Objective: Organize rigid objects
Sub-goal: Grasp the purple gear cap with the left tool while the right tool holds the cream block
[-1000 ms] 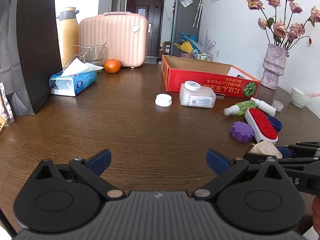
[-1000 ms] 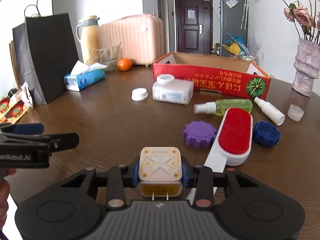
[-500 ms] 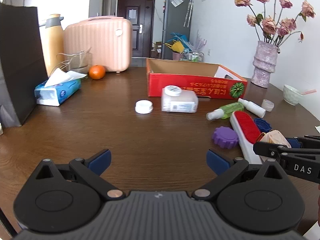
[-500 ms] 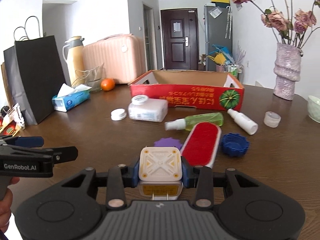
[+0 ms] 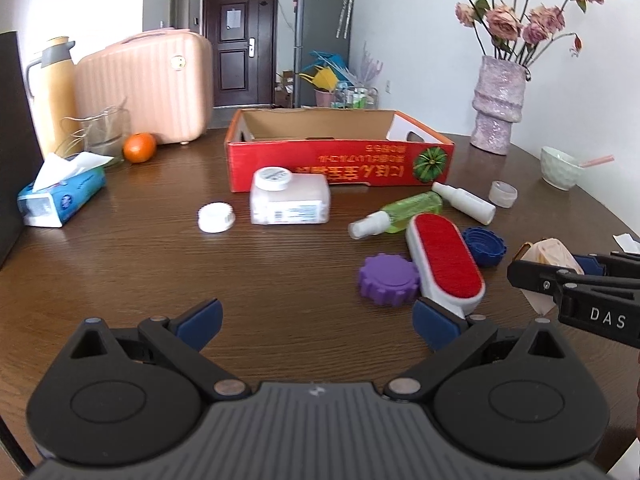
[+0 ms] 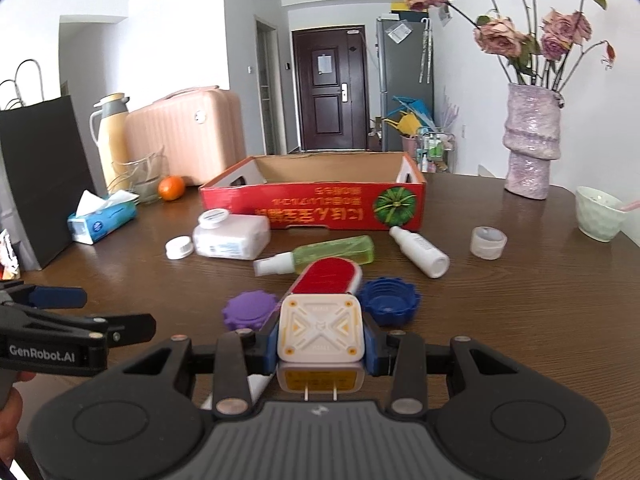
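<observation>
The right gripper (image 6: 321, 338) is closed on a white square charger plug (image 6: 321, 334), blue pads pressed against its two sides, prongs pointing back toward the camera; the plug is lifted clear of the table (image 6: 520, 312). The left gripper (image 5: 316, 320) stands wide open and holds nothing. Progress is judged early: the visible part of the red cardboard box (image 6: 316, 200) interior shows no items, though its floor is largely hidden by the near wall. Still on the table, taking the plug as centre in the right wrist view: red lint brush (image 6: 326, 276) at 12 o'clock, just beyond the plug; purple cap (image 6: 250, 310) at 10 o'clock; blue cap (image 6: 388, 300) at 2 o'clock; green spray bottle (image 6: 320, 256) and white bottle (image 6: 420, 252) farther out at 12 to 1 o'clock; flat white container (image 6: 230, 236) and small white cap (image 6: 179, 247) at 11 o'clock; clear cap (image 6: 488, 242) at 2 o'clock. The box lies at 12 o'clock beyond all of these. The plug is a rigid rounded-corner block with an embossed X pattern and orange corner marks on its face, and a yellow label on the prong side.
</observation>
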Demonstrator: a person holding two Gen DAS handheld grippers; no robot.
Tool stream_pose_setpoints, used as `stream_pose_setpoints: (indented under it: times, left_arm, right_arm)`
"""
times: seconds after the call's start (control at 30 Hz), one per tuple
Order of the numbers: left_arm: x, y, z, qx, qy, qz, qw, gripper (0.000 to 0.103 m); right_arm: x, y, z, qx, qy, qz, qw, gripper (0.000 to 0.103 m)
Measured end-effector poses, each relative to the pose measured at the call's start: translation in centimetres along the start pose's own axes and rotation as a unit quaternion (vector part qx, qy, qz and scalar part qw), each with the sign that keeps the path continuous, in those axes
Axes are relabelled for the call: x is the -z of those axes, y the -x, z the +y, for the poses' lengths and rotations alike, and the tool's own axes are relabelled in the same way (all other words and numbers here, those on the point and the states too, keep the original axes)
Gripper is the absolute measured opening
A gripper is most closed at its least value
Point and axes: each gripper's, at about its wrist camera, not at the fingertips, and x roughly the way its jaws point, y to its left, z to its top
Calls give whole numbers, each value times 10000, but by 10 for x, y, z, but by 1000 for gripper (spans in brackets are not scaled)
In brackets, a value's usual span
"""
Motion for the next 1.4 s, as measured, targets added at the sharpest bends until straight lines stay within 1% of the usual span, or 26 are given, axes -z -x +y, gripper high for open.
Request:
stream_pose_setpoints:
  times: [0.27, 0.7, 1.0, 1.1, 1.3, 1.33, 1.4]
  left_arm:
    - [-10, -20, -23, -55, -126, 79, 9999, 103]
    - [-25, -68, -36, -254, -423, 363, 9981, 103]
    - [-27, -91, -35, -56, -446, 494, 9978, 102]
    - [-25, -97, -33, -35, -417, 592, 9974, 98]
    - [-26, -94, -20, -81, -262, 566, 9980, 86]
    - [-25, -93, -18, -94, -239, 564, 9981, 84]
    - [-25, -92, -15, -89, -187, 559, 9982, 85]
  right_arm:
    - [-3, -5, -27, 93, -55, -10, 9999, 38]
    - [-12, -28, -54, 225, -175, -25, 9996, 38]
    - [-7, -45, -64, 253, -396, 50, 9989, 38]
    - [-6, -46, -66, 264, -457, 38, 9986, 38]
    - [-5, -50, -68, 308, -523, 79, 9981, 38]
    - [-5, -50, -68, 308, -528, 76, 9981, 38]
    - [-5, -50, -68, 300, -539, 64, 9981, 38]
